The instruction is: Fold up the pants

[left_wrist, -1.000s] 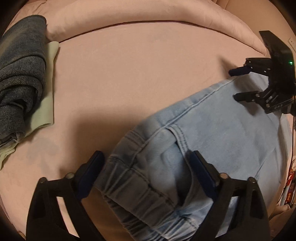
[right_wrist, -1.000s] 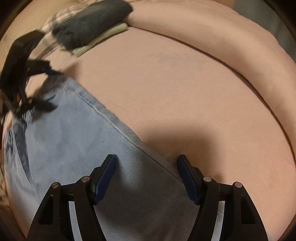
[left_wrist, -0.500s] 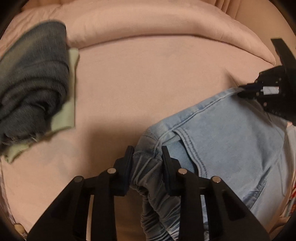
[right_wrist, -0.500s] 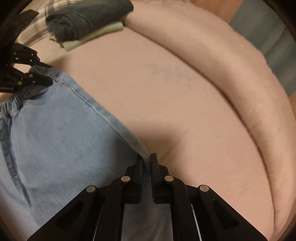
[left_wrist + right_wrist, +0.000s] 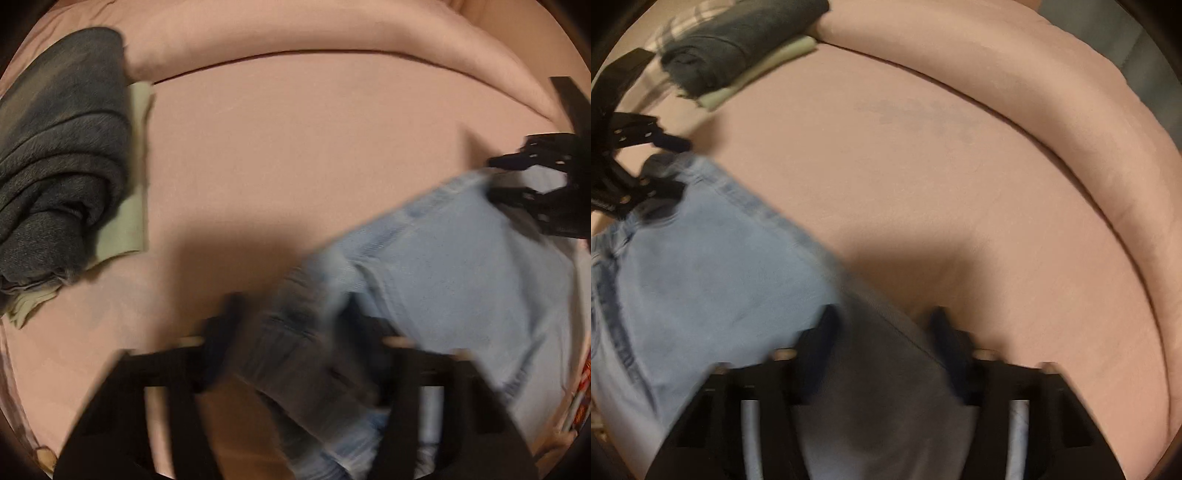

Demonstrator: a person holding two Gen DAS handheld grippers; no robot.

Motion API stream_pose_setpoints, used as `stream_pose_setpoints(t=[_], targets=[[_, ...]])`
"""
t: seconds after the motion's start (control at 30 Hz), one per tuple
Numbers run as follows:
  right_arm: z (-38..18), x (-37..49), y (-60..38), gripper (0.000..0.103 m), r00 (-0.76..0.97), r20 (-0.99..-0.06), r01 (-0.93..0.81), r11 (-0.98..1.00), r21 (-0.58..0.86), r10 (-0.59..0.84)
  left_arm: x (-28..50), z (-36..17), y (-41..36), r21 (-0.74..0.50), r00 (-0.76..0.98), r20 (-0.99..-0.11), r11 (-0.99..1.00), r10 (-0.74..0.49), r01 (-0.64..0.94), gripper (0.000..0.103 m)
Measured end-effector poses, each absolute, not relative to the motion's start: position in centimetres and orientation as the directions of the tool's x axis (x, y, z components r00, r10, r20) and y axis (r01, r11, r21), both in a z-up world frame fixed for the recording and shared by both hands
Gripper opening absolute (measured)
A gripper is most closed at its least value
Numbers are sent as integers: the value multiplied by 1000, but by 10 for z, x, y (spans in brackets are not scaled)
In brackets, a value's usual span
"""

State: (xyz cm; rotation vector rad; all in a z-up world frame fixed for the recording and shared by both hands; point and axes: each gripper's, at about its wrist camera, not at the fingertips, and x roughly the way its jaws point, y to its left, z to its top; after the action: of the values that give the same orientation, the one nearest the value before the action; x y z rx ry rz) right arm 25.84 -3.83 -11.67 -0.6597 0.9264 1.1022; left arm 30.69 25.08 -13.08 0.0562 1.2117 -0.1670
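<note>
Light-blue jeans (image 5: pixel 461 266) lie on a pink bed (image 5: pixel 295 147). Left gripper (image 5: pixel 295 332) and right gripper (image 5: pixel 882 332), jaws just reopened, stand parted around denim; contact blurred.

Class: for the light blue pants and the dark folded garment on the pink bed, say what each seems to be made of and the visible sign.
Light blue pants: likely washed denim, matte, with raised stitched seams and a gathered waistband.
Dark folded garment: probably dark denim or a heavy woven cloth, matte, with a speckled weave and a frayed edge; the blur leaves it open.
</note>
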Motion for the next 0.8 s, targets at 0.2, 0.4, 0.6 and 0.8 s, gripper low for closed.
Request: stream_pose_setpoints(t=[0.2,0.4,0.6,0.8], targets=[[-90,217,-75,12,346,-810,-912,371,-173,473,271,-93,214,203,487,-868,964,96,170,29],[-24,151,-145,12,491,-646,-861,435,-262,584,187,-35,178,386,676,-724,892,135,236,29],[-1,91,-208,12,546,-527,-838,435,-330,652,84,-18,153,573,823,-555,772,120,274,29],[-56,25,-216,12,473,-609,-880,301,-368,637,11,-88,128,725,815,-555,577,166,376,29]])
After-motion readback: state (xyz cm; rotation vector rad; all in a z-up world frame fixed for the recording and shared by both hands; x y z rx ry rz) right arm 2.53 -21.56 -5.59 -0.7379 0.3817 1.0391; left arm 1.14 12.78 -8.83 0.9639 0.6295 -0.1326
